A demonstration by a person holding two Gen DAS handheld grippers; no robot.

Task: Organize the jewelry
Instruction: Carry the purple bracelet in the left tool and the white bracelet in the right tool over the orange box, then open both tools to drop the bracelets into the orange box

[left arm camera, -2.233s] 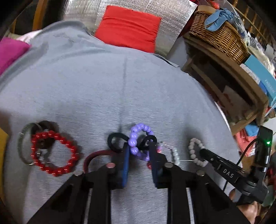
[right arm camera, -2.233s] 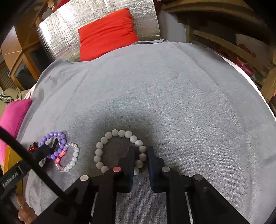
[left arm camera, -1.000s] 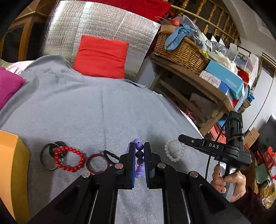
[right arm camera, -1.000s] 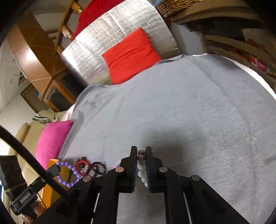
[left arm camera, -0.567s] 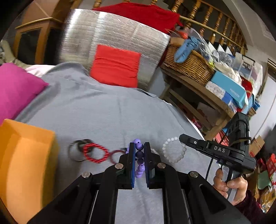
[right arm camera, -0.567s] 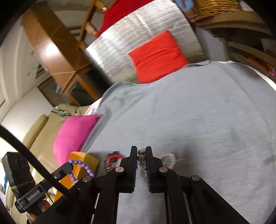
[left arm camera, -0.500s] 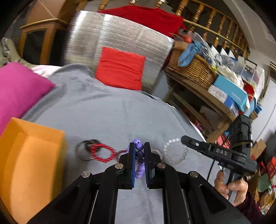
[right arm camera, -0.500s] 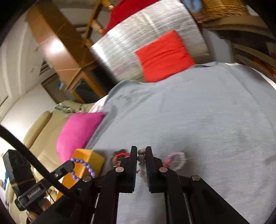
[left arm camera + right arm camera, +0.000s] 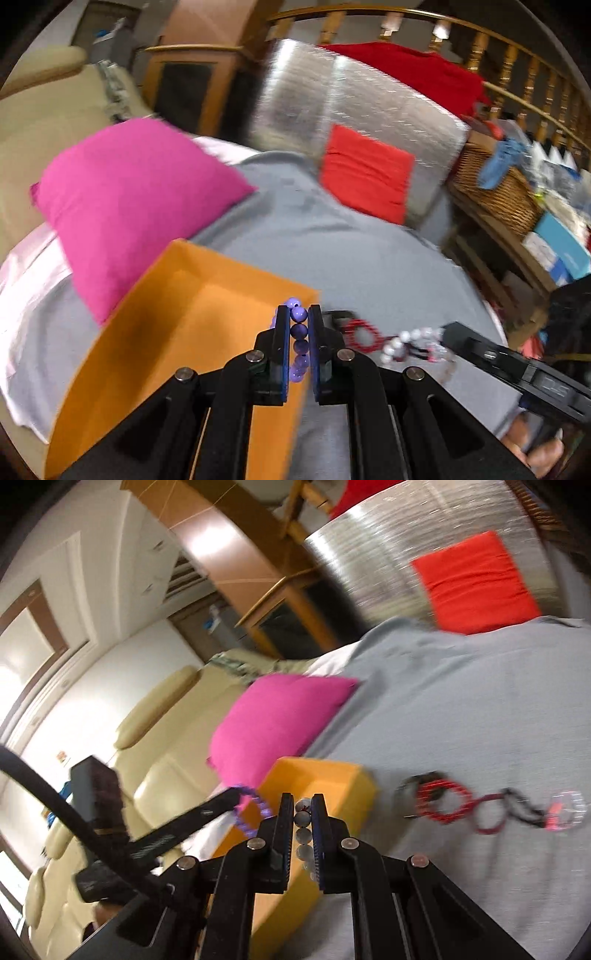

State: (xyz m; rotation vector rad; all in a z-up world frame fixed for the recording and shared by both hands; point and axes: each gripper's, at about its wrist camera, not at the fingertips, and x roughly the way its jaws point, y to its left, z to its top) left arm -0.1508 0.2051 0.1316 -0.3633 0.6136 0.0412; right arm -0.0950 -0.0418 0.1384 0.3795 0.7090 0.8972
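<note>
Both your grippers carry bracelets by the orange box [image 9: 177, 332].

Your left gripper [image 9: 299, 321] is clamped on the purple bead bracelet [image 9: 298, 314] above the box's near corner; your right gripper [image 9: 303, 808] pinches the white bead bracelet [image 9: 302, 818] beside it, over the grey cloth [image 9: 461, 709].

Cream leather sofa [image 9: 155, 746] along white wall [image 9: 92, 686], wooden stair railing [image 9: 517, 85] behind, wicker basket [image 9: 495, 192] on cluttered wooden shelf [image 9: 491, 225], brown wooden cabinet [image 9: 192, 88].
</note>
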